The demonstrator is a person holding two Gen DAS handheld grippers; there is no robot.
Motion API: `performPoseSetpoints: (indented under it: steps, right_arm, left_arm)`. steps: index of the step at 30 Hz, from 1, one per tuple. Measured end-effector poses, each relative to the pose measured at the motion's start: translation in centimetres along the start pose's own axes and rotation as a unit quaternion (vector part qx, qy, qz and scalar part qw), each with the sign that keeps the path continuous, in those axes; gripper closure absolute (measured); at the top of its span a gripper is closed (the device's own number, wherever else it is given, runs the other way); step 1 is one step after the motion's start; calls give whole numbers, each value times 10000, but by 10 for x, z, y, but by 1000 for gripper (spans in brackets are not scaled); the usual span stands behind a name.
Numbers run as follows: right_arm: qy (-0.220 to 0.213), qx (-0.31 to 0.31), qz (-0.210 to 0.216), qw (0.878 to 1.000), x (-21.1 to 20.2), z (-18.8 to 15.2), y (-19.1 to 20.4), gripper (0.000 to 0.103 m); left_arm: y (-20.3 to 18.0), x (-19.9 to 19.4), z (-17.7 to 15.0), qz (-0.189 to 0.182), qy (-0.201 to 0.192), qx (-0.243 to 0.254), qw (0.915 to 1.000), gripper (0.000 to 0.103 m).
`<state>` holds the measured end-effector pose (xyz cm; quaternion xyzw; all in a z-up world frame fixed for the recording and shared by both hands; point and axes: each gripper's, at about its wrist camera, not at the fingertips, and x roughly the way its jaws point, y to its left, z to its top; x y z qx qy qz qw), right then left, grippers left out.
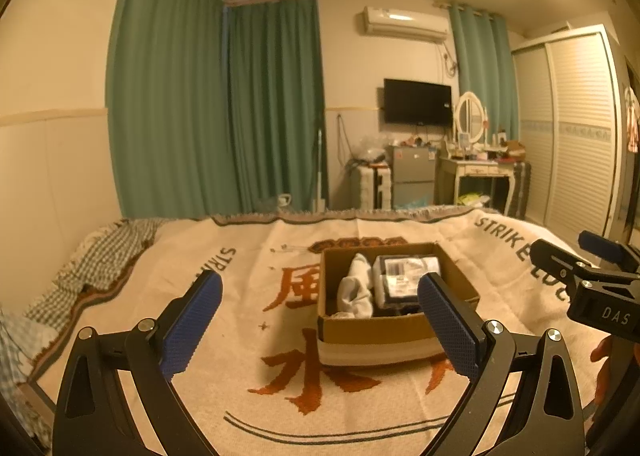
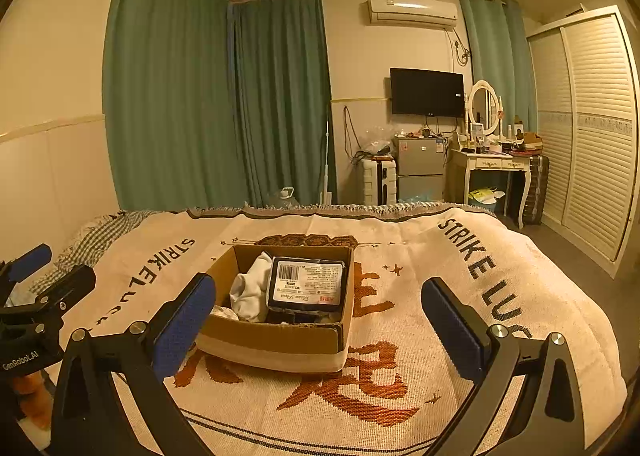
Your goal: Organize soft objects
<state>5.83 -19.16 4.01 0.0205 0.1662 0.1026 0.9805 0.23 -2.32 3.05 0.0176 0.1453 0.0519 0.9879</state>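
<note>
An open cardboard box [image 1: 384,330] [image 2: 276,340] sits on the bed blanket. Inside it lie a white cloth bundle [image 1: 356,290] [image 2: 250,290] on the left and a black plastic-wrapped packet with a barcode label [image 1: 404,278] [image 2: 306,284] on the right. My left gripper [image 1: 320,320] is open and empty, held just short of the box. My right gripper [image 2: 320,324] is open and empty, also just short of the box. The right gripper shows at the right edge of the left wrist view [image 1: 592,272]; the left gripper shows at the left edge of the right wrist view [image 2: 36,288].
The bed is covered by a cream blanket [image 1: 248,336] [image 2: 400,336] with orange characters and black lettering. A checked cloth [image 1: 100,256] lies at the far left edge. Beyond the bed stand green curtains, a small fridge [image 2: 420,167], a dressing table [image 2: 496,163] and a wardrobe.
</note>
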Motion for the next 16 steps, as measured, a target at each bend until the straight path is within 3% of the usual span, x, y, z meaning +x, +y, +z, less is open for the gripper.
performPoseSetpoints:
  steps: [16]
  right_arm:
    - [0, -16, 28, 10000, 0, -1, 0, 0]
  left_arm:
    - [5, 0, 0, 128, -90, -54, 9999, 3]
